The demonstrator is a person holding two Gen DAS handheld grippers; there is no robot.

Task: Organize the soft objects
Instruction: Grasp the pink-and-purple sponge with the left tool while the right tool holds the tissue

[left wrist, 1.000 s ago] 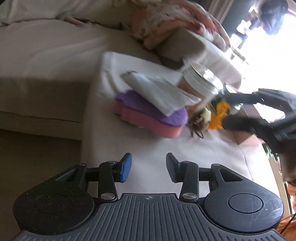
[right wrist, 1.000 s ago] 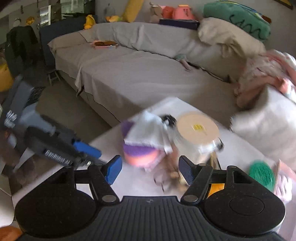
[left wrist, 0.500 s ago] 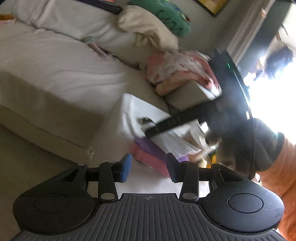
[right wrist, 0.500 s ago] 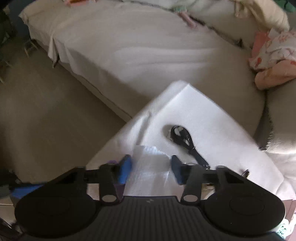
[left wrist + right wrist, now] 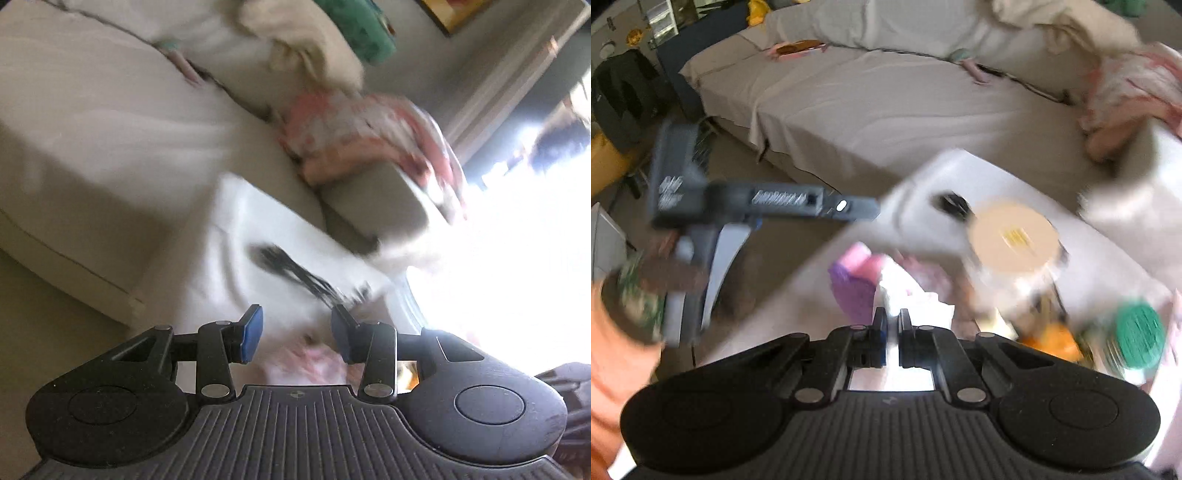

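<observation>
In the right wrist view my right gripper (image 5: 892,321) is closing, its jaws almost together with a strip of the white cloth (image 5: 916,295) pinched between the pads. Just beyond it lie the purple and pink sponges (image 5: 855,284), blurred, on the white-covered table (image 5: 1108,258). My left gripper (image 5: 295,332) is open with its blue pads apart. A blurred pink thing (image 5: 314,362) shows low between them, and I cannot tell whether it touches them. Its black body (image 5: 757,203), held by a hand, hangs left of the table.
A jar with a tan lid (image 5: 1012,236), an orange thing (image 5: 1052,339) and a green disc (image 5: 1137,332) crowd the table's right side. A black corded item (image 5: 288,266) lies near its far edge. A grey sofa (image 5: 886,103) with a pink blanket (image 5: 362,133) stands behind.
The right jaws went from wide apart to nearly together on the white cloth. The right gripper no longer crosses the left wrist view, which now sits closer over the table.
</observation>
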